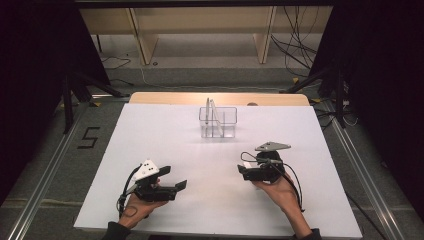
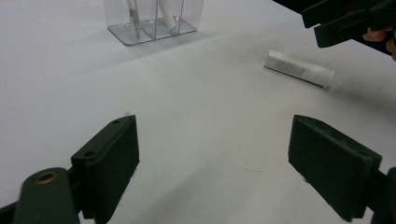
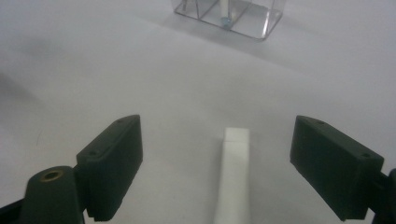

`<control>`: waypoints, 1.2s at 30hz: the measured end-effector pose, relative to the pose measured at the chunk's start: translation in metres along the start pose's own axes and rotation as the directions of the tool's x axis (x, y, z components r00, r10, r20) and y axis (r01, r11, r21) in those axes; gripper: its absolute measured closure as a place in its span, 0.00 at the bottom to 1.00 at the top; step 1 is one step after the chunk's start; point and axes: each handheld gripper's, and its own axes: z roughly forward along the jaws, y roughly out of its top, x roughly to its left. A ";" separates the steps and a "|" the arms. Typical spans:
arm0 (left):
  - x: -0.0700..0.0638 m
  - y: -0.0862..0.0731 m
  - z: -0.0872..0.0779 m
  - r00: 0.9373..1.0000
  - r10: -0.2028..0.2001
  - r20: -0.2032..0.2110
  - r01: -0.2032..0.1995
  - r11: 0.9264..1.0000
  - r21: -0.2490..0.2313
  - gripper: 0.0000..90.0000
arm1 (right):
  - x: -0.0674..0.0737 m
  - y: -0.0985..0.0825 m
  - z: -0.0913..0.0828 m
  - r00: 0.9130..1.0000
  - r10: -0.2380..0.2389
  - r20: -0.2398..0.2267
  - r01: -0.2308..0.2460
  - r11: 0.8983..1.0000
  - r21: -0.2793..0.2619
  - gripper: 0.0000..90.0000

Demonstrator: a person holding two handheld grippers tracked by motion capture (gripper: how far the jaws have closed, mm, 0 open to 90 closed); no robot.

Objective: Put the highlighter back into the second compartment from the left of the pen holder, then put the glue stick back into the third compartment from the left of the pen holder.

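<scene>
Sitting low at the left of the white desk (image 1: pixel 150 135), the left tool (image 1: pixel 175 181) has its jaws spread wide with nothing between them; in the left gripper view only bare desk lies in the gap. It points across towards the middle and looks idle, so it is best kept where it is, out of the other hand's way.

Farther back, at the middle of the desk, stands a clear organiser (image 1: pixel 218 122) divided into compartments, with a couple of slim upright items in it; what they are is hard to tell. It is well apart from both hands.

To the right, the right tool (image 1: pixel 246 171) is also wide open and hovers just over a small white tube (image 3: pixel 235 175), which lies flat on the desk. In the right gripper view the tube runs lengthwise between the jaws, nearer the right-hand one, touching neither. The left gripper view shows the tube (image 2: pixel 299 69) with printed text on its side, just beneath the right tool.

The step in hand appears to be picking up this tube. To do it well, shift the right tool so the tube sits midway between the jaws, lower until the pads bracket its sides near the desk, then close gently, since a soft tube may squash or roll.
</scene>
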 end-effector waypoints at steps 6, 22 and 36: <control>0.000 0.000 0.000 1.000 0.002 0.000 -0.002 1.000 0.001 0.18 | 0.001 -0.007 0.001 1.000 -0.006 0.010 0.005 1.000 0.025 0.20; 0.000 0.000 -0.001 1.000 0.004 0.000 -0.004 1.000 0.002 0.18 | -0.002 -0.025 0.003 1.000 0.010 0.017 -0.011 0.997 0.080 0.20; -0.001 0.000 0.000 1.000 0.010 -0.003 -0.010 1.000 0.006 0.18 | -0.003 -0.032 0.003 0.999 0.011 0.032 -0.015 0.992 0.127 0.24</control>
